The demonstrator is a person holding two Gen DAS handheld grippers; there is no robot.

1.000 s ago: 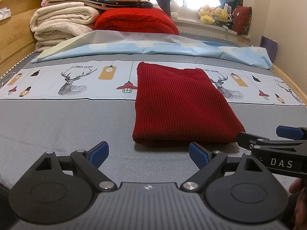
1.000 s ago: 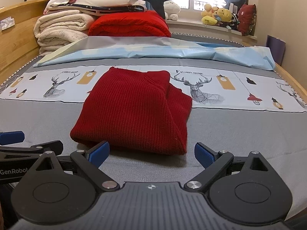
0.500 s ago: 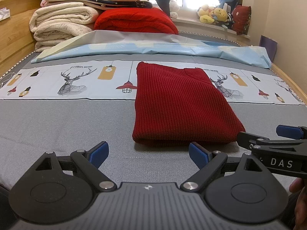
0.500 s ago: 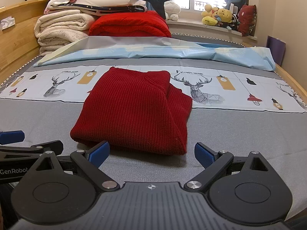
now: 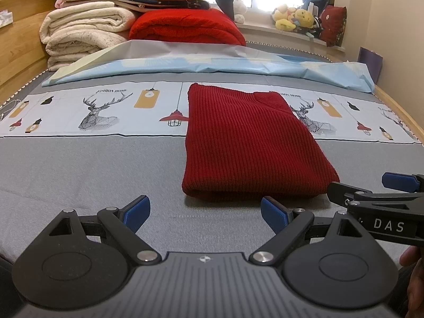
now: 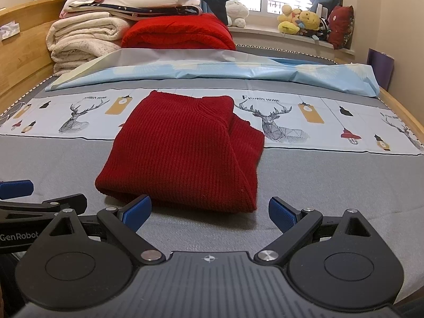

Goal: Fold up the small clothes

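A dark red knit sweater [image 5: 251, 143] lies folded into a flat rectangle on the grey bed cover [image 5: 87, 169]; in the right wrist view the sweater [image 6: 182, 153] shows a second layer sticking out along its right side. My left gripper [image 5: 205, 212] hovers open just short of the sweater's near edge, nothing between its blue pads. My right gripper [image 6: 209, 213] is open too, close to the same near edge and empty. Each gripper appears at the edge of the other's view: the right one [image 5: 384, 193] and the left one [image 6: 39, 201].
A deer-print sheet [image 5: 106, 108] crosses the bed under the sweater's far half. Behind it lie a light blue sheet [image 5: 212, 66], stacked white blankets [image 5: 84, 34] and a red blanket [image 5: 185, 26]. Wooden bed rails [image 5: 18, 53] run along both sides. Plush toys [image 6: 299, 21] sit on the windowsill.
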